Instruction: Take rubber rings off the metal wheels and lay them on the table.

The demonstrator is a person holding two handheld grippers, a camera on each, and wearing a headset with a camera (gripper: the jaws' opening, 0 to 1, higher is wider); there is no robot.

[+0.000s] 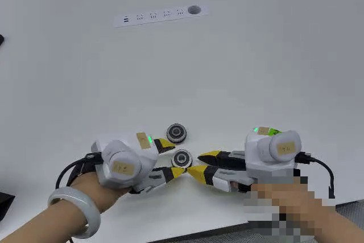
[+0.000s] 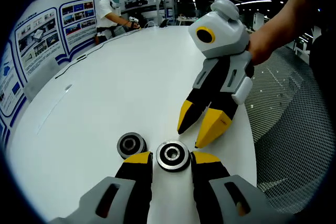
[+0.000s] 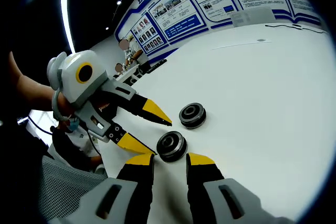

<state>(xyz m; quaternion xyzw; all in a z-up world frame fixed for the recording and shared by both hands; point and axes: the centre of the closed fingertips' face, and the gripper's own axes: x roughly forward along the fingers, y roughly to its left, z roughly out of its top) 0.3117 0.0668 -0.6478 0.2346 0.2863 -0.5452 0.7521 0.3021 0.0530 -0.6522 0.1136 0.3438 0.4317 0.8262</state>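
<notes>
Fingers [image 2: 137, 161] of the left gripper [image 2: 172, 157] stand apart, flanking a wheel [image 2: 172, 155] that lies flat on the table [image 2: 131, 87]. The right gripper [image 3: 170, 159], jaws narrowly parted and empty, points at that wheel from the opposite side. A second wheel [image 2: 131, 144] lies just beside it.

The near wheel [image 1: 182, 157] sat between the parted jaws of the left gripper [image 1: 178, 159]. The right gripper [image 1: 196, 163] crowded it from the opposite side, leaving little room. A second wheel [image 1: 177, 132] stood just behind. Beyond, open table [image 1: 256, 55] stretched to a power strip [image 1: 162, 14].
</notes>
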